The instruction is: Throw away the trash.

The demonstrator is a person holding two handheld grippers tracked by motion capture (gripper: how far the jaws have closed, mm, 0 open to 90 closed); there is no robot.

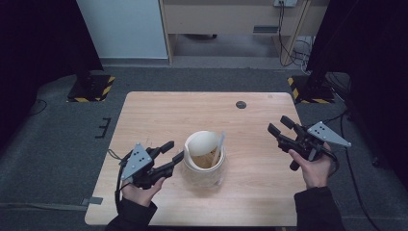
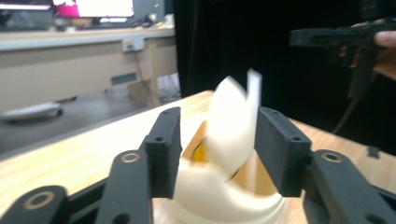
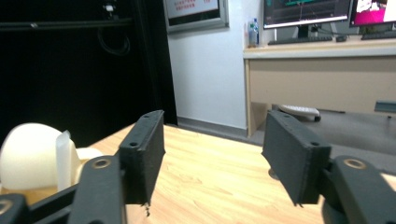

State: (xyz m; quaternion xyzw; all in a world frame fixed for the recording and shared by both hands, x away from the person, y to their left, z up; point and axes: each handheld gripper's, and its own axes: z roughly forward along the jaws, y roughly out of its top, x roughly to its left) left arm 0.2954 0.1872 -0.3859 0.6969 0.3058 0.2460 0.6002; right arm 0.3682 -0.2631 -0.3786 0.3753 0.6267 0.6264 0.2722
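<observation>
Wooden table [image 1: 159, 115] bears an apparently upright container [image 1: 204, 163]; both grippers gape, empty.

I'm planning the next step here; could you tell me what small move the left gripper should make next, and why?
Probably ease the left gripper forward and close: its jaws are open right beside the cream container, whose rim sits between them in the left gripper view, while the right gripper waits open, well apart.
</observation>
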